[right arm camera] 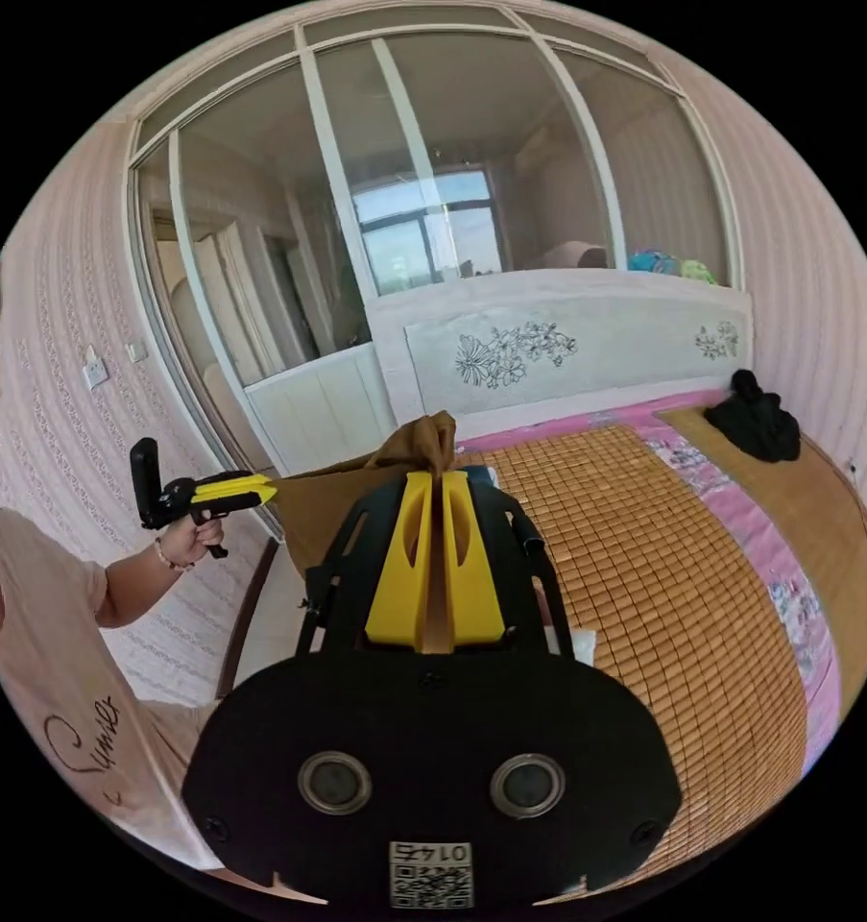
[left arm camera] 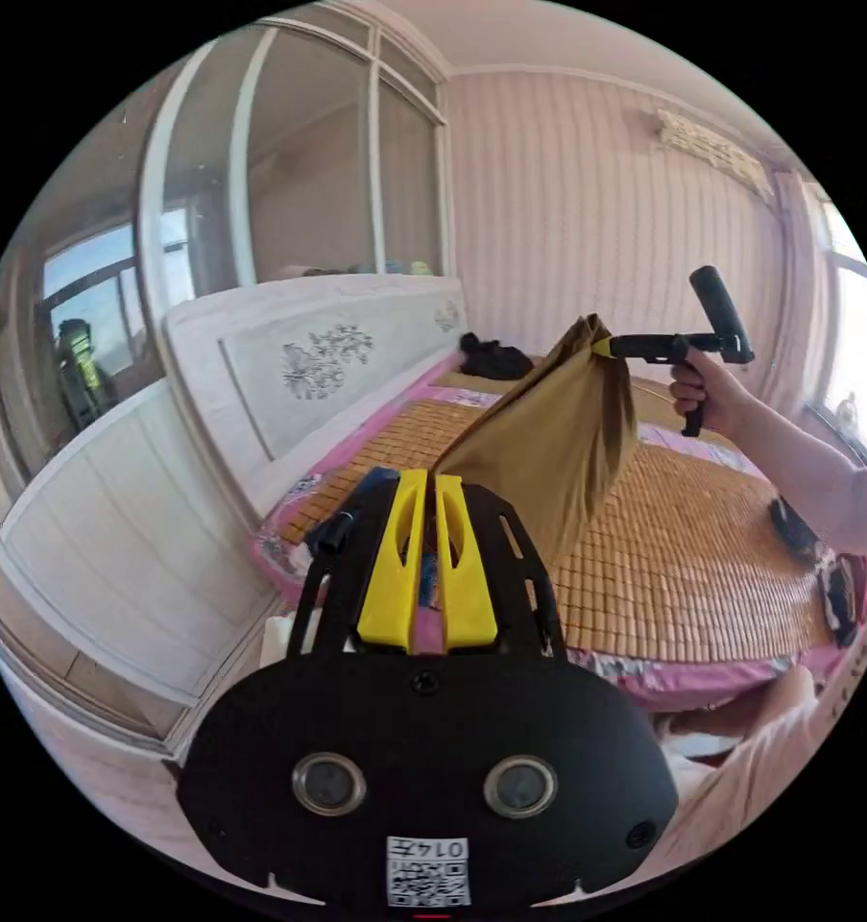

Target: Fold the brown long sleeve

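Held clear of the bed: brown shirt (left arm camera: pixel 558 432), stretched in the air between the two claws and sagging in a loose fold between them. Left claw (left arm camera: pixel 431 480) closed, both yellow jaws pressed on one end of the shirt, cloth leaving straight from the tips. Right claw (right arm camera: pixel 435 475) likewise closed, jaws clamped on a bunched end of the shirt (right arm camera: pixel 423 444) that stands up past the tips. In the left gripper view, right claw (left arm camera: pixel 604 346) at the far right, raised above the left one, with the hand (left arm camera: pixel 707 394) on its grip. In the right gripper view, left claw (right arm camera: pixel 260 490) at the near left, beside the wall. Long axis of the shirt running from claw to claw, roughly across the near end of the bed; neither claw nearer than the other, each already on its own end. Below and beyond the shirt: woven bed mat (left arm camera: pixel 702 567), bare over most of its area, judged ample room for laying the shirt flat. Limits: white headboard (left arm camera: pixel 327 365) along the left side, black clothing (right arm camera: pixel 755 415) at the far corner, dark items (left arm camera: pixel 817 567) on the right edge.
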